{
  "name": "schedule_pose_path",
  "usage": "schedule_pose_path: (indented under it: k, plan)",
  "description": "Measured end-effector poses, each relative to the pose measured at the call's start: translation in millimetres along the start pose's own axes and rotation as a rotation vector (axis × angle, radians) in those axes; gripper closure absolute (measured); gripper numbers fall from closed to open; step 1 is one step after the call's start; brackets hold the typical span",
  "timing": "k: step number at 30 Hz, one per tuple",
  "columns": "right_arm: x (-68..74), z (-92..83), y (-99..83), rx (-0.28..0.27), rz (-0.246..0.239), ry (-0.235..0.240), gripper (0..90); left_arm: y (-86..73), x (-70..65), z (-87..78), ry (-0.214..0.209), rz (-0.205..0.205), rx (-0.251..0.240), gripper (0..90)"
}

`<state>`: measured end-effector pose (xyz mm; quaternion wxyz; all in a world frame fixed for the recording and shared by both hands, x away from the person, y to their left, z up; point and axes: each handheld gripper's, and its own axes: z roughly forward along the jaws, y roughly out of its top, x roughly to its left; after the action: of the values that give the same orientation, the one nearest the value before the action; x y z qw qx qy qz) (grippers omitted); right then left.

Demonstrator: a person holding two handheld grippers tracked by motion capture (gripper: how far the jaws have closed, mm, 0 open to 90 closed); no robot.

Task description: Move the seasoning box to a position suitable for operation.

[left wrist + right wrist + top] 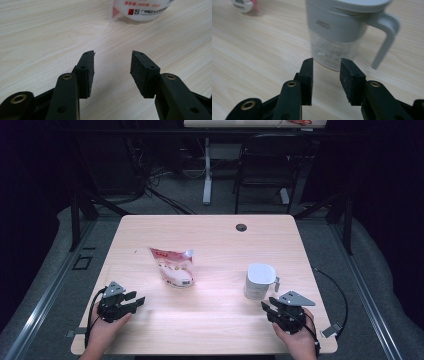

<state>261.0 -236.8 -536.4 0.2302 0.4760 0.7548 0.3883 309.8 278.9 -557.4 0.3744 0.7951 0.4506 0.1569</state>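
Resting low at the near-left corner of the tabletop (215, 227), the left gripper (134, 299) is held in a person's hand, jaws parted with nothing between them. In the left gripper view the two black pads (88, 72) stand apart over bare wood, and the bottom edge of a white pouch (140, 10) with red print lies ahead and a little to the right, well clear of the fingertips.

From the high view, the pouch (174, 266) lies left of the tabletop's centre, its spout end pointing toward the far side, red band along the top.

Right gripper (267, 306): held in the other hand at the near-right corner, jaws released, nothing gripped. It points at a white jug (259, 281) with a lid and a side handle, standing upright just beyond the fingertips. In the right gripper view the jug (342, 32) shows a white upper body, a clear lower part and the handle off to the right; the pads (308, 75) are near its base but not touching it. The pouch shows small at the top-left corner of that view.

Jug and pouch sit well apart. A cable hole (241, 227) marks the far edge of the tabletop.
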Motion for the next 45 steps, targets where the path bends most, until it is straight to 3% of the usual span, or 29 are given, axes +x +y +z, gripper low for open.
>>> schedule_pose_path:
  k: [1,4,6,11,14,25,39,45]
  plan:
    - [-7.0,-0.8,-0.9,0.0,0.018,-0.026,63.6,-0.1,-0.1,0.1,-0.003,-0.003,-0.001,54.2]
    - [-11.3,1.4,-0.9,-0.01,0.026,-0.046,63.1,-1.3,1.7,-0.6,-0.004,-0.011,0.0,54.2]
    - [-21.3,8.1,-0.7,-0.006,0.033,-0.095,63.5,-2.0,2.7,-1.2,-0.003,-0.02,0.0,54.3]
    - [-33.5,12.6,0.3,-0.02,0.07,-0.132,63.3,-3.8,4.2,-5.0,0.004,-0.027,-0.003,54.7]
    - [-37.6,16.9,2.3,-0.033,0.068,-0.15,63.3,-4.9,4.5,-4.6,0.004,-0.034,-0.002,54.8]
    - [-42.9,33.7,9.8,-0.035,0.065,-0.163,64.6,-11.7,6.0,-11.2,-0.005,-0.053,0.001,56.9]
    - [-44.0,39.6,16.9,-0.014,0.067,-0.21,80.1,-16.1,7.3,-15.7,0.002,-0.065,0.0,57.2]
    - [-45.2,37.3,17.2,-0.01,0.08,-0.198,82.6,-14.6,5.8,-14.3,0.008,-0.047,0.002,56.9]
